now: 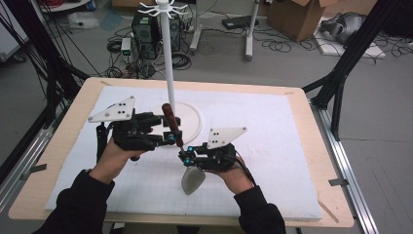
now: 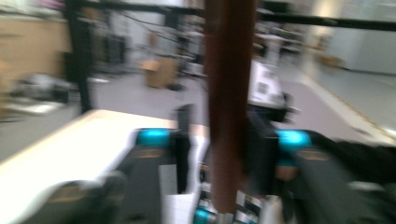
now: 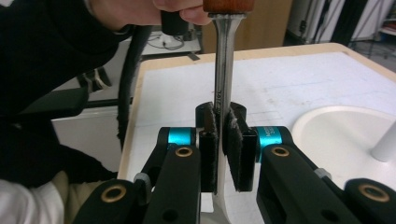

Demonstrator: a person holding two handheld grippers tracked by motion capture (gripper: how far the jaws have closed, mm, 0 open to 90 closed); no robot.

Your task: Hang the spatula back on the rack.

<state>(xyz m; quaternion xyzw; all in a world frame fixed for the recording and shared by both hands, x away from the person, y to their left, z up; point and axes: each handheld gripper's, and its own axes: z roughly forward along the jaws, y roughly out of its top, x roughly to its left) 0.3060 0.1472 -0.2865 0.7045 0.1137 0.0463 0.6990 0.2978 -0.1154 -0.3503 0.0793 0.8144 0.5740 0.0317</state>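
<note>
1. Right gripper (image 3: 223,140) clamped on spatula (image 1: 193,179) metal shank; left gripper (image 1: 170,138) closed around its brown wooden handle (image 2: 229,93).
2. Left gripper view motion-blurred; handle top cut off.
3. White rack stand (image 1: 168,58) at 12 o'clock, base (image 3: 336,135) just beside.

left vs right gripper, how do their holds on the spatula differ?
The left gripper clamps the brown wooden handle of the steel spatula; the right gripper clamps its bare metal shank. The left sits higher and nearer the white hook stand, the right lower, by the blade. Both are shut on it.
</note>
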